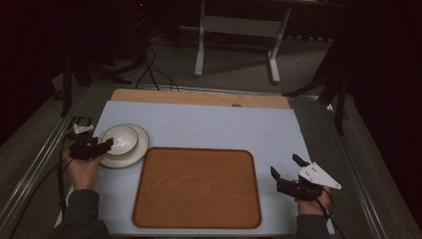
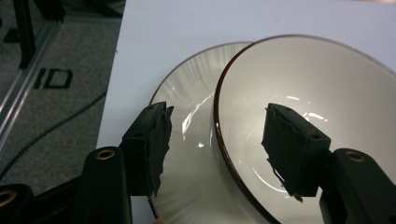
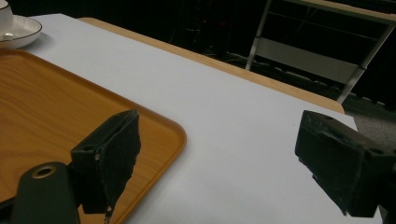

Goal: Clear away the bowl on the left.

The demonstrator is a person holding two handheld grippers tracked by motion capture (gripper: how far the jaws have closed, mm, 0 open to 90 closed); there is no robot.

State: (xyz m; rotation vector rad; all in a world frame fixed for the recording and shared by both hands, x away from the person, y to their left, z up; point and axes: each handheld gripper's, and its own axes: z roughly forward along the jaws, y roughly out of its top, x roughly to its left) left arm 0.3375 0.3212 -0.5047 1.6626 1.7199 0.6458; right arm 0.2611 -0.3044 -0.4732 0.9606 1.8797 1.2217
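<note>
Near the worktop's [image 1: 209,124] left edge, a white bowl [image 1: 119,139] with a dark rim sits on a white plate [image 1: 132,154], set off-centre toward the plate's far left. Your left hand-held gripper [image 1: 102,147] reaches in from the left edge with its jaws apart, straddling the bowl's near rim: in the left gripper view one pad [image 2: 156,144] hangs outside over the plate [image 2: 187,121], the other [image 2: 289,149] inside the bowl [image 2: 327,93]. Neither pad presses the rim yet. To grip well, I judge you should settle the rim deep between the pads, close squarely, and lift straight so the plate stays put. At the worktop's near middle lies an empty wooden tray [image 1: 196,186]. Toward the near right corner, your right hand-held gripper [image 1: 286,167] rests with jaws wide apart, holding nothing.
</note>
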